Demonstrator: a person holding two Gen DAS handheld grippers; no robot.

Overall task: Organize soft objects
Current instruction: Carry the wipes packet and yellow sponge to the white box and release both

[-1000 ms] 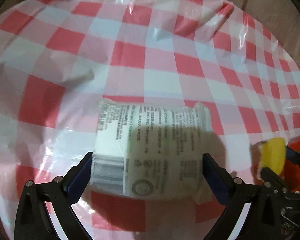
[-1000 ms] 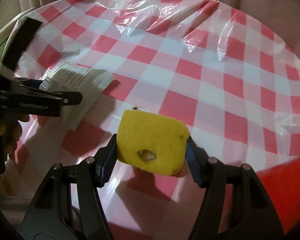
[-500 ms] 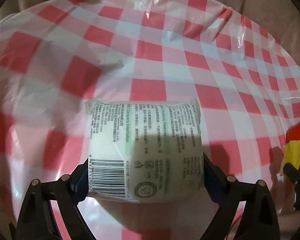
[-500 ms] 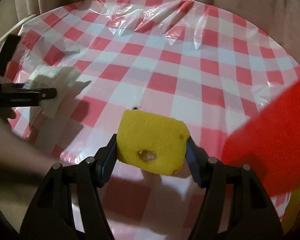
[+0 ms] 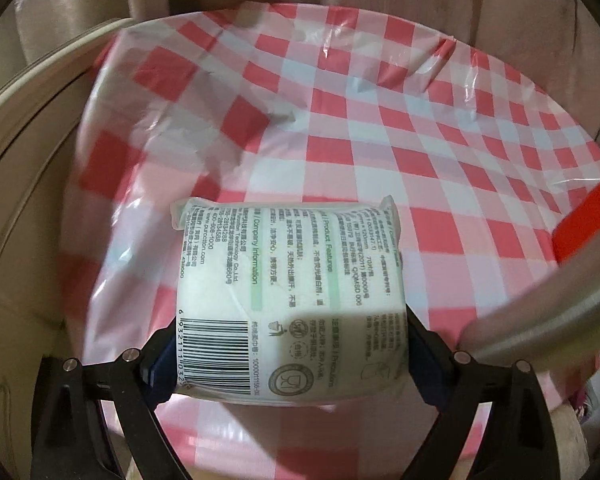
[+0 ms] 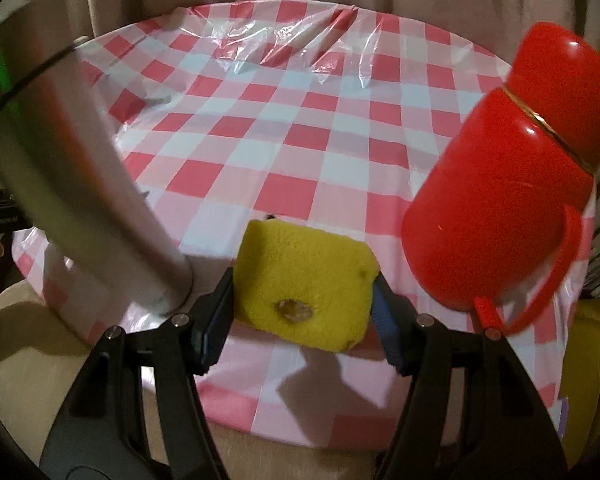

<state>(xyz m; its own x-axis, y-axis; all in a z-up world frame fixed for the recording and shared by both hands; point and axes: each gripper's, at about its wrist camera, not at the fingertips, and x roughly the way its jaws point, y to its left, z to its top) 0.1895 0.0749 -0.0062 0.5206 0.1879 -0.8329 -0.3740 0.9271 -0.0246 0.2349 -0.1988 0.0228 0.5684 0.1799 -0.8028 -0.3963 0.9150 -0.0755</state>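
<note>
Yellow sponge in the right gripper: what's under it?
Under the yellow sponge, held off the surface, only the checked tablecloth shows, near its front edge. The patch straight below is hidden by the sponge.

left tongs (image 5: 290, 364): pointing down over the counter edge, blue pads pressed on both sides of a white pack (image 5: 288, 288), jaws wide | right tongs (image 6: 302, 316): pointing down, pads clamped on a yellow sponge (image 6: 306, 286), jaws about half wide

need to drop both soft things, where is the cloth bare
The checked tablecloth is bare across its middle and far side. It is crowded near the front edge, between the steel cup and red flask. Nothing lies beyond the white pack.
</note>
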